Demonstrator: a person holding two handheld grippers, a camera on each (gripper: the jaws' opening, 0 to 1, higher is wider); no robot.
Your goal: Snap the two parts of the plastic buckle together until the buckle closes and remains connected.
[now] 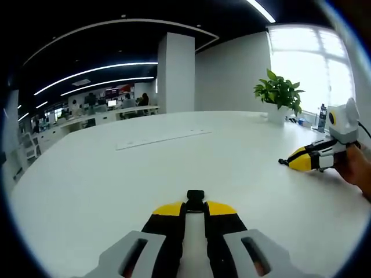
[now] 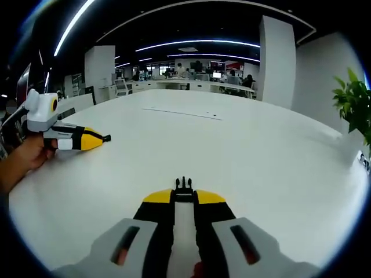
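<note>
In the left gripper view my left gripper (image 1: pixel 195 207) is shut on a black buckle part (image 1: pixel 195 196), a blunt socket end that sticks out past its yellow tips. My right gripper (image 1: pixel 291 161) lies low over the white table (image 1: pixel 116 185) at the far right, with a hand (image 1: pixel 358 168) on it. In the right gripper view my right gripper (image 2: pixel 184 197) is shut on the other black buckle part (image 2: pixel 184 186), whose prongs point forward. The left gripper (image 2: pixel 97 139) rests at the far left, a black tip (image 2: pixel 106 138) showing. The two parts are far apart.
A potted plant (image 1: pixel 280 92) (image 2: pixel 352 104) and a bottle (image 1: pixel 322 117) stand near the table's edge by the window. A long flat white strip (image 1: pixel 162 139) (image 2: pixel 182 113) lies on the table further out. Behind are a pillar (image 1: pixel 175 72) and office desks.
</note>
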